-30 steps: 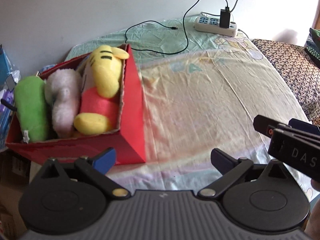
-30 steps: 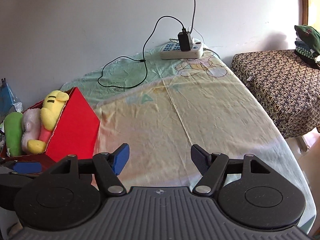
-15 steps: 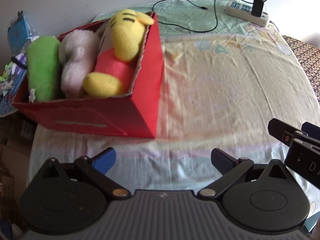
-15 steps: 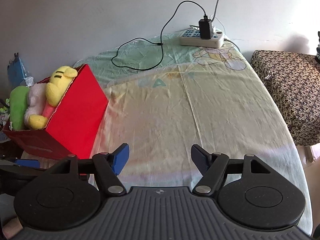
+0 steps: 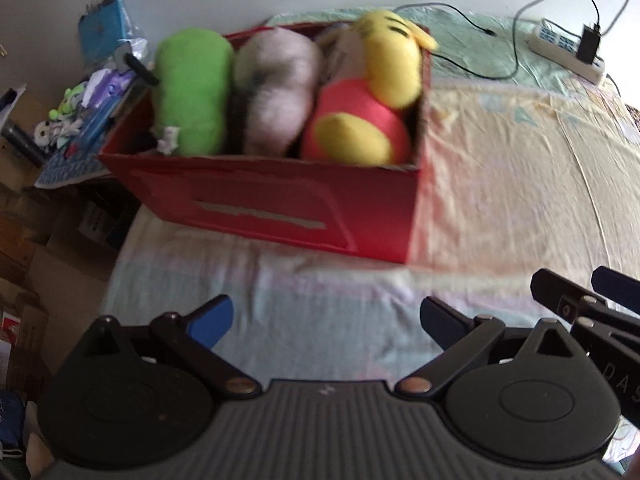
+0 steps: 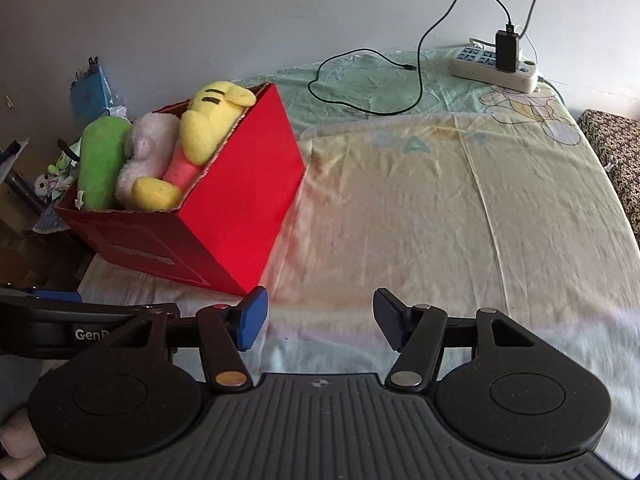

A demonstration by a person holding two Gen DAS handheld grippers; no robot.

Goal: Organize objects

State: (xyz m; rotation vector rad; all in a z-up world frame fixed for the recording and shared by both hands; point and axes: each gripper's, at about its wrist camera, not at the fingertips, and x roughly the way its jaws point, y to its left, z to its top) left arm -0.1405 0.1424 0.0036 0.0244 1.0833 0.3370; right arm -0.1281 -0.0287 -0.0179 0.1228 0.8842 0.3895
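Observation:
A red box (image 5: 280, 204) (image 6: 240, 200) stands on the bed's left side. It holds a green plush (image 5: 190, 88) (image 6: 100, 160), a pale pink plush (image 5: 276, 92) (image 6: 146, 148) and a yellow bear plush with a red shirt (image 5: 372, 92) (image 6: 204, 136). My left gripper (image 5: 326, 320) hovers open in front of the box's long side, with nothing between its fingers. My right gripper (image 6: 320, 320) is open and empty too, near the box's front corner. Part of the right gripper (image 5: 588, 312) shows at the right edge of the left wrist view.
A pastel sheet (image 6: 440, 200) covers the bed. A white power strip (image 6: 496, 66) with a black charger and a loose black cable (image 6: 360, 80) lies at the far end by the wall. Clutter (image 5: 80, 120) and cardboard boxes crowd the floor left of the bed. A patterned cloth (image 6: 616, 152) lies at the right.
Both grippers have swung left and the box now looms larger, more centred in the left wrist view. The plush toys and box have not moved. Both grippers stay open.

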